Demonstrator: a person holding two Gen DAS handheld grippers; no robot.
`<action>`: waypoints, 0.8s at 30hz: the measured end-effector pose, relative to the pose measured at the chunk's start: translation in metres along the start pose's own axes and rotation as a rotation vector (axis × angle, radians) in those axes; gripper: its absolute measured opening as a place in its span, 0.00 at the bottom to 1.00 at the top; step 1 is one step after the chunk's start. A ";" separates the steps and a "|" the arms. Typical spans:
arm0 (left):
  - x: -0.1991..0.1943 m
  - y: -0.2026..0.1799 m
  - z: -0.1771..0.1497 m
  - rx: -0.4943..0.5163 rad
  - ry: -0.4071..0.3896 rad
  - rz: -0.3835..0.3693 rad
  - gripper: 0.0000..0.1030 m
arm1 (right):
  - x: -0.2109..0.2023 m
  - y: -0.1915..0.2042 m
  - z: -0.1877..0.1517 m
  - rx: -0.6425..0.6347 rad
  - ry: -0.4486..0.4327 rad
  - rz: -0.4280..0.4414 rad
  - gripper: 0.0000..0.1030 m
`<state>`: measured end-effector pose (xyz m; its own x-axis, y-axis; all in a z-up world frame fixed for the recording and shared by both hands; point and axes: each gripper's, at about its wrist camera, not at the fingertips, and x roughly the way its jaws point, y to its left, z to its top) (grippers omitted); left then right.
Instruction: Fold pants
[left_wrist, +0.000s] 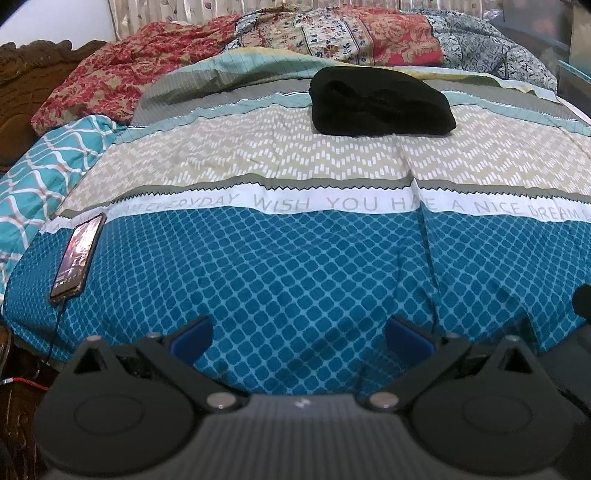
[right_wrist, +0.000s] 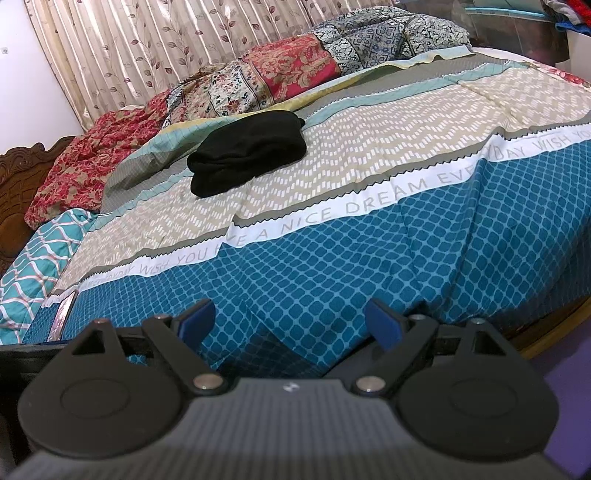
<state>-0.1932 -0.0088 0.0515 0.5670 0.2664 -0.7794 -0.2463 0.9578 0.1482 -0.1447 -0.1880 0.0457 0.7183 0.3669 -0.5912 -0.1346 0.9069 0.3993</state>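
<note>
Pants (left_wrist: 380, 105) (right_wrist: 248, 162): solid black, no pattern.

Bedsheet (left_wrist: 295, 266) (right_wrist: 369, 266):
- near band: deep blue, lighter teal lattice
- then white strip, grey lettering, dark zigzag edges
- beyond that: beige with white chevron dashes
- far bands: grey and pale aqua

Near-left pillow (left_wrist: 40, 173) (right_wrist: 33, 254): teal, white-and-pink wavy lattice.

Far-left blanket (left_wrist: 122, 70) (right_wrist: 92, 162): red and tan floral.

Far quilt (left_wrist: 369, 37) (right_wrist: 295, 70): patchwork of cream floral, red floral, navy-white print.

Curtain (right_wrist: 147, 48): beige stripes, maroon leaf vines.

Gripper pads (left_wrist: 194, 334) (right_wrist: 197, 323): blue; bodies black.
</note>
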 end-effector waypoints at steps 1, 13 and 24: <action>0.000 0.000 0.000 -0.002 0.000 -0.001 1.00 | 0.000 -0.001 0.000 0.000 0.001 0.000 0.87; -0.003 0.003 0.001 -0.012 -0.015 -0.004 1.00 | 0.001 0.000 0.000 0.001 0.002 0.000 0.87; -0.005 0.005 0.003 -0.018 -0.021 -0.001 1.00 | 0.001 -0.001 0.001 0.001 0.004 0.001 0.87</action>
<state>-0.1945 -0.0052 0.0580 0.5839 0.2677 -0.7664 -0.2596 0.9561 0.1361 -0.1435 -0.1891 0.0450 0.7151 0.3687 -0.5940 -0.1346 0.9064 0.4005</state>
